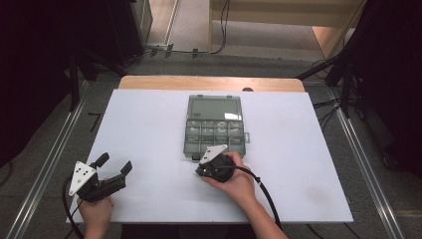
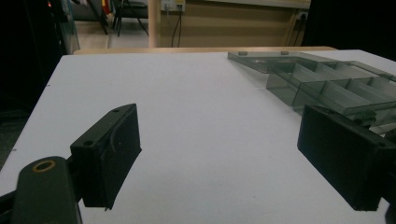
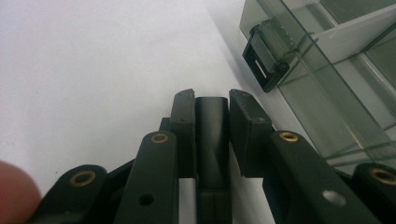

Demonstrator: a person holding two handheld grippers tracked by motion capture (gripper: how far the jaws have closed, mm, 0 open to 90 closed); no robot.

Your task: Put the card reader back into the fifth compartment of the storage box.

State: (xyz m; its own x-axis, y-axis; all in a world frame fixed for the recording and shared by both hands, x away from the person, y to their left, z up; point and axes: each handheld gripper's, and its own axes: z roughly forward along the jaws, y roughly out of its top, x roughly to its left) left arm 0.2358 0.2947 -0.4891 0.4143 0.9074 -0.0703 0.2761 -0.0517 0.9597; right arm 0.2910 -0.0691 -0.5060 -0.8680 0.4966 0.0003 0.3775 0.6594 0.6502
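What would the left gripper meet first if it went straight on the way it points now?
Probably nothing: the left gripper points across bare table toward its far edge. The clear compartment box lies just right of that line; depth is unclear, so a graze is possible.

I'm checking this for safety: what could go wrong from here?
The right gripper pinches a dark block between its fingers; it could slip or twist. The box has a latch jutting out close by that could snag. The left gripper stands open, away from the box, so a bump could shove it.
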